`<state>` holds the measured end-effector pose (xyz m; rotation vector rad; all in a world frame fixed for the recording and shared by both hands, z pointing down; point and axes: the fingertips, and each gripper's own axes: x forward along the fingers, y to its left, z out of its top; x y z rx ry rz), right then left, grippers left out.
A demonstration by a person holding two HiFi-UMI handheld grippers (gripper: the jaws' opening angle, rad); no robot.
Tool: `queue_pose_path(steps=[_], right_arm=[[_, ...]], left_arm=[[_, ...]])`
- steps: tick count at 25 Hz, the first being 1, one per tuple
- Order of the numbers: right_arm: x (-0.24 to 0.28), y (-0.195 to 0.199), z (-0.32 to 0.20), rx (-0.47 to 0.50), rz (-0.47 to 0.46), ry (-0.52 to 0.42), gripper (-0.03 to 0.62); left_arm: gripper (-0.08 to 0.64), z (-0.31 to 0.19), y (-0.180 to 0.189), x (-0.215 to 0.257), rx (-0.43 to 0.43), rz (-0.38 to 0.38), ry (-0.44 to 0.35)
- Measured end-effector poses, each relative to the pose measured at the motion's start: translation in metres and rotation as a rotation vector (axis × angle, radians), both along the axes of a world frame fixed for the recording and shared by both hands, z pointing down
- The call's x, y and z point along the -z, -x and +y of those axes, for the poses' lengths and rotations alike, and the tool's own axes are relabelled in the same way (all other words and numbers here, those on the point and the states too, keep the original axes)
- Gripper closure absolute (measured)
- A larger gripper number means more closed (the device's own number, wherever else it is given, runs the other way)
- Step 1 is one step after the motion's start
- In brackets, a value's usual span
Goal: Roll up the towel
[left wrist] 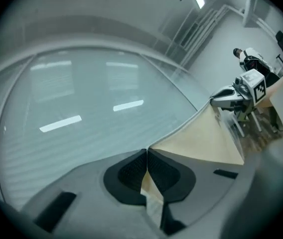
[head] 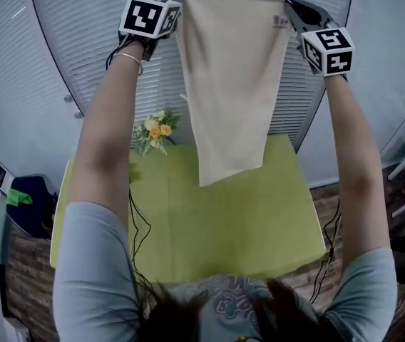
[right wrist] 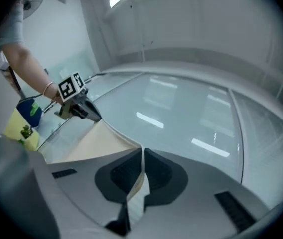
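Observation:
A cream towel (head: 227, 84) hangs stretched between my two grippers, high above the green table (head: 245, 219). My left gripper (head: 175, 6) is shut on the towel's top left corner, and my right gripper (head: 288, 9) is shut on its top right corner. The towel's lower edge dangles over the table's far half. In the left gripper view the towel (left wrist: 206, 141) runs from my left gripper (left wrist: 147, 171) across to the other gripper. In the right gripper view the cloth (right wrist: 89, 146) leaves my right gripper (right wrist: 142, 176) toward the left one.
A small bunch of yellow and white flowers (head: 156, 130) stands at the table's far left. A curved slatted wall (head: 81, 41) rises behind the table. A dark bin with a green item (head: 24, 205) sits on the floor at left. Black cables (head: 140, 230) trail over the table's near side.

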<state>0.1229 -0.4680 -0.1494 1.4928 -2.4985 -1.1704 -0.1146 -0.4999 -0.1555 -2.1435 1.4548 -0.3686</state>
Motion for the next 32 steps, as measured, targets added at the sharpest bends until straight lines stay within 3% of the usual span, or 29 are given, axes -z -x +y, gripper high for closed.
queue_pose_path(steps=[3, 5, 7, 12, 16, 21, 27, 32], right_arm=[[0.048, -0.005, 0.037, 0.055, -0.082, -0.153, 0.575], [0.033, -0.006, 0.058, 0.119, -0.089, -0.169, 0.575], [-0.009, -0.006, 0.082, 0.203, -0.068, -0.146, 0.575], [-0.155, -0.002, 0.162, 0.401, 0.025, 0.0, 0.574], [-0.266, 0.006, 0.22, 0.48, 0.04, 0.139, 0.574], [-0.379, -0.001, 0.26, 0.481, 0.015, 0.381, 0.571], [-0.437, -0.004, 0.313, 0.458, 0.005, 0.497, 0.565], [-0.438, -0.004, 0.37, 0.43, -0.005, 0.487, 0.565]], left_arm=[[0.545, 0.035, -0.008, 0.061, -0.07, 0.029, -0.212], [0.545, 0.067, -0.012, 0.053, -0.145, 0.027, -0.261], [0.545, 0.098, -0.013, 0.009, -0.206, 0.008, -0.252], [0.545, 0.171, -0.005, -0.154, -0.232, -0.103, -0.111], [0.545, 0.231, 0.0, -0.266, -0.214, -0.068, 0.027], [0.545, 0.286, -0.004, -0.384, -0.219, -0.027, 0.223], [0.545, 0.346, -0.002, -0.451, -0.192, -0.061, 0.311], [0.545, 0.406, -0.004, -0.462, -0.235, -0.066, 0.331]])
